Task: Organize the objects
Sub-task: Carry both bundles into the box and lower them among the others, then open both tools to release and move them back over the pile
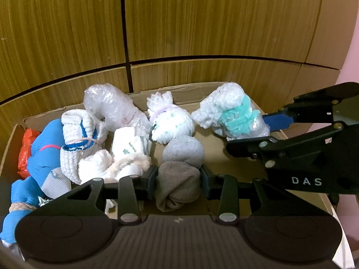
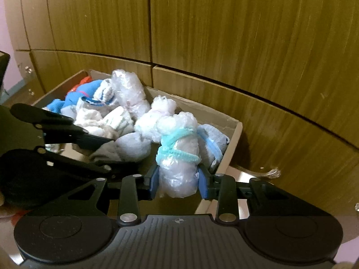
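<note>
An open cardboard box (image 1: 190,94) holds several rolled socks and wrapped bundles. My left gripper (image 1: 178,177) is shut on a grey rolled sock (image 1: 182,150), which hangs low over the box floor near its front. In the right wrist view my right gripper (image 2: 178,179) is shut on a bubble-wrap bundle tied with a teal cord (image 2: 177,152), above the right end of the box (image 2: 235,123). The left wrist view shows the same bundle (image 1: 231,112) in the right gripper (image 1: 253,134) at the right. The left gripper (image 2: 116,150) and grey sock (image 2: 132,145) appear at the left.
Packed in the box's left half are a blue sock (image 1: 44,148), a white sock with blue stripes (image 1: 78,134), a clear bubble-wrap roll (image 1: 112,107), a white bundle with a pink band (image 1: 170,121) and an orange bag (image 1: 27,148). Wooden cabinet doors (image 1: 202,22) stand close behind.
</note>
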Tool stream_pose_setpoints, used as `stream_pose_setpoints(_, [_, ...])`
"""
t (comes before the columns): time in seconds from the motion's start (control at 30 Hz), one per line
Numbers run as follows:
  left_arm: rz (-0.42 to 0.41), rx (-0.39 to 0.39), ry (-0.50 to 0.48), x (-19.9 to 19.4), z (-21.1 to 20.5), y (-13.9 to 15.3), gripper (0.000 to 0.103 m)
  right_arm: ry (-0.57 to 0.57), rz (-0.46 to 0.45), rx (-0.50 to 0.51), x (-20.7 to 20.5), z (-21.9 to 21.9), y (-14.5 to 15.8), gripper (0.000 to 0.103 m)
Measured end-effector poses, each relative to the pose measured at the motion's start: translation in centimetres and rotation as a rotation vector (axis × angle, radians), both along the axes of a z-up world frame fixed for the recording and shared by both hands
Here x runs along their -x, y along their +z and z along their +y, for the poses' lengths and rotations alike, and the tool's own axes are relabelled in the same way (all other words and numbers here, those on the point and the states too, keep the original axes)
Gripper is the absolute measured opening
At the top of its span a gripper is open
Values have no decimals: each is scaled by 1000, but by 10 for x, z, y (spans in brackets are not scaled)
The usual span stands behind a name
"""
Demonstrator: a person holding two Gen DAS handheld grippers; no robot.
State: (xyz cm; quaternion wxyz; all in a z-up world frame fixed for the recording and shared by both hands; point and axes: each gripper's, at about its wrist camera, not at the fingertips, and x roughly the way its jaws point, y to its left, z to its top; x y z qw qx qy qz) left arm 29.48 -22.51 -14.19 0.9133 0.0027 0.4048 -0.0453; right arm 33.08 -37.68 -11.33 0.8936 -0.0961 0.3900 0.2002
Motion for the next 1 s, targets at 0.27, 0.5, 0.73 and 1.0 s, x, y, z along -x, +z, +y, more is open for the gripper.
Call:
stream_pose_setpoints(0.27, [11,6,-5,15,5,4,42,5,-7,-8,3,-1,1,49])
stream_pose_setpoints(0.5, [4,21,-1,39,13,10,48,0,-21,-6,14,1,10,58])
stream_pose_setpoints(0.73, [-41,21,-26,62,15,28,61,-46,-69,-53,39,-8,35,79])
stream_pose_setpoints(1.0, [-117,-12,-29,91,1,49,76,-69,-116,-94,85,-12,60,83])
